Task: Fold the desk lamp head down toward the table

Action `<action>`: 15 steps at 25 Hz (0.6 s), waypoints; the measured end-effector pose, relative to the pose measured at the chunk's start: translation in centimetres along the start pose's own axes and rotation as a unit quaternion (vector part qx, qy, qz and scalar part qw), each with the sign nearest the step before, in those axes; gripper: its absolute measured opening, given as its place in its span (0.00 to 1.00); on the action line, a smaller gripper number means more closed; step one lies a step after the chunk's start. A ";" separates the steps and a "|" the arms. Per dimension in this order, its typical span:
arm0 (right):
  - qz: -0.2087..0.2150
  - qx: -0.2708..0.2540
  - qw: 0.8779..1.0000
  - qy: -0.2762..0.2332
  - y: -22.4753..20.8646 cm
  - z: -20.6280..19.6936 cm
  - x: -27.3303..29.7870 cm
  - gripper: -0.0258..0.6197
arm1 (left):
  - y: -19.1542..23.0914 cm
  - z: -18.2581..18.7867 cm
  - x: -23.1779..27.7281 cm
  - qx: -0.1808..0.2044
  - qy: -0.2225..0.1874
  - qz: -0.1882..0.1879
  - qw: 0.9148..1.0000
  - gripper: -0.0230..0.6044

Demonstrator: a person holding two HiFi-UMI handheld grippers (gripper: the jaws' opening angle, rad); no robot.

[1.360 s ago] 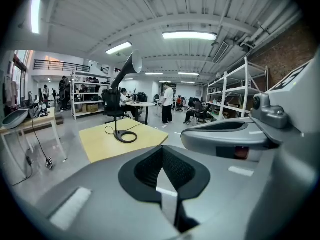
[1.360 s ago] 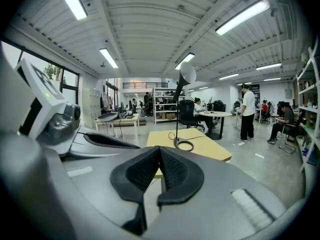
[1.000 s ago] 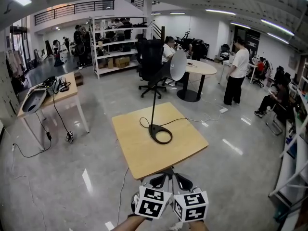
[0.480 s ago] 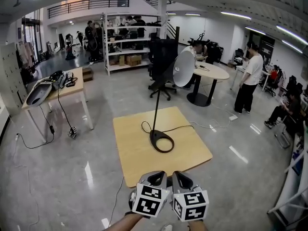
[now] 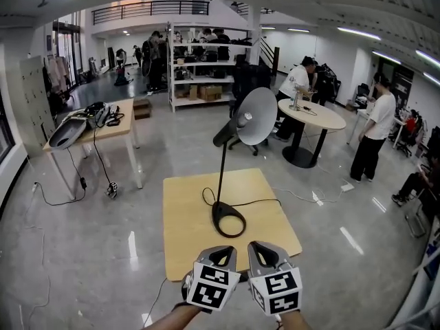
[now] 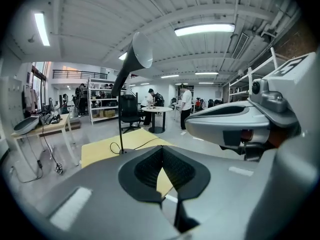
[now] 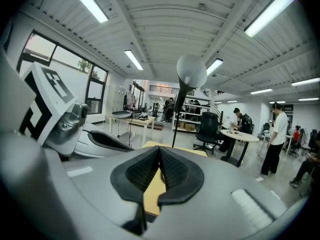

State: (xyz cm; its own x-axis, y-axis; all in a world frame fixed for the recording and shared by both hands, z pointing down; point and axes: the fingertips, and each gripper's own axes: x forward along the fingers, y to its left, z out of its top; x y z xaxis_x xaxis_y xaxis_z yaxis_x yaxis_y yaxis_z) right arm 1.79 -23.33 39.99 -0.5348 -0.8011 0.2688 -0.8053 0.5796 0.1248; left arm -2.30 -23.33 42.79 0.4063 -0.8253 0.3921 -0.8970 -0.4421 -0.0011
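A black desk lamp stands on the square wooden table (image 5: 185,215). Its ring base (image 5: 229,219) sits mid-table, a thin stem rises from it, and the round lamp head (image 5: 256,115) is raised high and tilted. The cord runs off the table's right side. My left gripper (image 5: 221,253) and right gripper (image 5: 260,249) hover side by side at the table's near edge, short of the base, both shut with nothing between the jaws. The left gripper view has the lamp head (image 6: 140,51) above the shut left gripper (image 6: 161,149). In the right gripper view the lamp head (image 7: 191,71) stands ahead of the shut right gripper (image 7: 159,150).
A long table (image 5: 117,126) with gear and hanging cables stands at the left. A black office chair, a round white table (image 5: 317,115) with people near it, and shelving (image 5: 206,67) lie behind. Glossy floor surrounds the wooden table.
Both grippers and the head camera have moved forward toward the wooden table. The lamp now looks nearer and larger. Both grippers stay shut and the lamp's pose looks unchanged.
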 end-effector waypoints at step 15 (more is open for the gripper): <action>0.073 -0.189 0.978 -0.051 -6.8 9.3 0.5 0.06 | -1.5 9.5 4.3 -0.011 -0.032 0.008 0.999 0.07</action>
State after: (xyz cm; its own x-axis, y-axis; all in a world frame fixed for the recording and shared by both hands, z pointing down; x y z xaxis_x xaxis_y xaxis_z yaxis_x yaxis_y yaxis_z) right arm 4.62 -29.01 30.36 -0.6748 -0.7059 0.2156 -0.5775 0.6868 0.4413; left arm 2.43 -29.57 35.75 0.4018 -0.8532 0.3326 -0.9067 -0.4215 0.0141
